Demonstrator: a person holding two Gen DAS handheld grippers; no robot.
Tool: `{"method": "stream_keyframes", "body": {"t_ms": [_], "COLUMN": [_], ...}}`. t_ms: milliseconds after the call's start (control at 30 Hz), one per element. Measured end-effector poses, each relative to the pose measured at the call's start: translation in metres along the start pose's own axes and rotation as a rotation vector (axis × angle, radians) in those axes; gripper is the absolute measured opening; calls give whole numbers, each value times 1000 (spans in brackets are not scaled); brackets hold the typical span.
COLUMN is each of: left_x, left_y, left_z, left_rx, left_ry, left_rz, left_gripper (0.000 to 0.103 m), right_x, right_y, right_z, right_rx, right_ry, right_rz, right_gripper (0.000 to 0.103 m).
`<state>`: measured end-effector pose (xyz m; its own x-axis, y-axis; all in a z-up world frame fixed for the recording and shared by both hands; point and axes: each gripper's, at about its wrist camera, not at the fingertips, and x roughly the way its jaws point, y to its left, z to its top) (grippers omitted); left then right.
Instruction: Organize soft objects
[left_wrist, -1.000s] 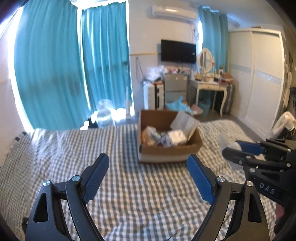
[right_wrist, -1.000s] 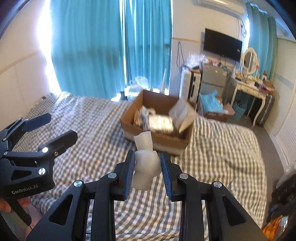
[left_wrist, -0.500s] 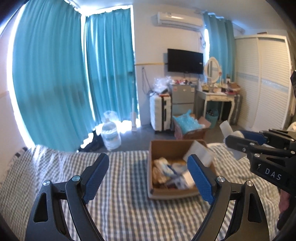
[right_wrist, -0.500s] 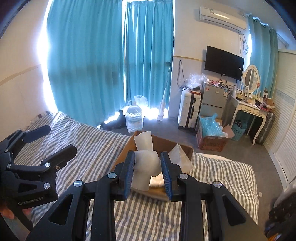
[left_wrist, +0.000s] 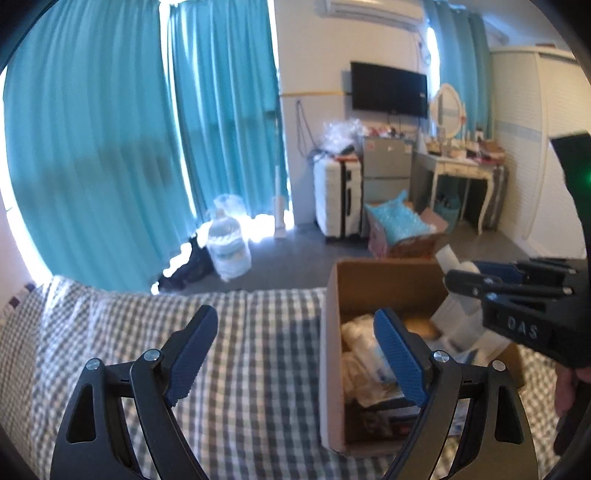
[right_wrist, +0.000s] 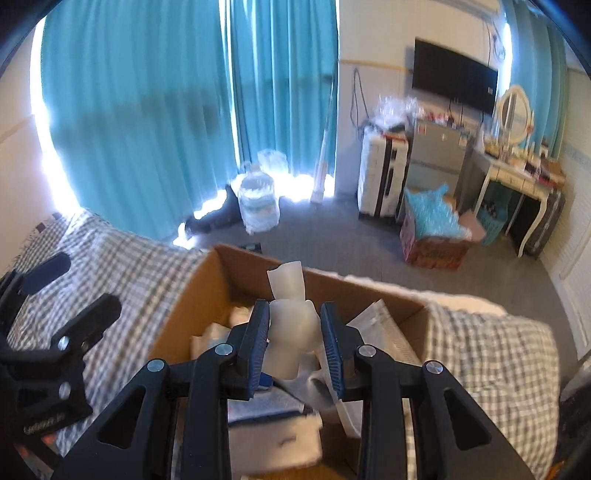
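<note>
White and squashy, the soft pouch (right_wrist: 291, 325) sits pinched between your right gripper (right_wrist: 293, 338), whose blue pads press into both of its sides so that the middle bulges and the flat top tab sticks up free. You hold it that way, I judge, because a limp thing slips unless it is caught around its thickest part. That gripper hangs over the open cardboard box (right_wrist: 207, 288), and the pouch is above the box's inside, not yet resting on anything in it. The box stands on the checked bed cover (right_wrist: 491, 347), near the foot edge, and already holds a loose heap of pale packets (left_wrist: 364, 354); it looks like the collecting place for the soft things, which is why you bring the pouch here.

Your left gripper (left_wrist: 295, 354) is spread wide and holds nothing. It hangs above the bed cover just left of the box, with one finger crossing in front of the box's contents in its own view. Keeping it off to that side leaves the box mouth free for the other hand.

The step in hand seems to be the drop. Expect the pouch to flop sideways when released, since it has no stiffness; lowering it close to the heap first should stop it tumbling over the low cardboard wall.
</note>
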<state>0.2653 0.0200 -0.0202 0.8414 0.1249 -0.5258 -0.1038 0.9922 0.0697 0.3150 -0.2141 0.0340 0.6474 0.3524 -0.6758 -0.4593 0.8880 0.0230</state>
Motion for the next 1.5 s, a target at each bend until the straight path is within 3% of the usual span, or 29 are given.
{"method": "stream_keyframes", "body": {"t_ms": [100,133,167,233,400,567,700,800,900,967,1067,1200,1367,1500], "left_x": [12,15,16,12,-32,-125,-224,-293,-337,-353,-364,-354,-309,-265], "left_y": [-2,-3,-4,-6,-12,-9,-3,1,8,13,19,14,15,11], "left_z": [-11,-11,-11,-9,14,48,64,61,51,42,24,1,-27,-51], "left_rx": [9,8,6,0,18,9,-3,2,-9,-29,-41,-13,-41,-44], "left_ry": [27,33,38,38,-18,-142,-294,-374,-423,-427,-444,-432,-353,-294], "left_rz": [-3,-6,-8,-12,7,0,12,5,-8,-1,-28,-30,-74,-57], "left_gripper": [88,88,88,88,88,88,88,88,88,95,95,95,95,95], "right_x": [21,25,27,22,-27,-134,-230,-304,-359,-387,-409,-407,-364,-311], "right_y": [0,0,1,-1,-6,2,15,30,45,50,54,53,45,30], "right_z": [-6,-8,-10,-13,-1,23,28,18,-1,-18,-47,-85,-125,-149], "right_rx": [-1,-2,-4,10,27,14,-3,-16,-24,-10,16,41,85,147], "right_ry": [12,18,17,-4,-56,-169,-252,-333,-381,-404,-432,-439,-431,-404], "right_rz": [-17,-23,-30,-58,-77,-111,-146,-160,-190,-180,-163,-170,-191,-153], "right_gripper": [32,40,59,71,71,71,71,79,85,94,103,103,103,103]}}
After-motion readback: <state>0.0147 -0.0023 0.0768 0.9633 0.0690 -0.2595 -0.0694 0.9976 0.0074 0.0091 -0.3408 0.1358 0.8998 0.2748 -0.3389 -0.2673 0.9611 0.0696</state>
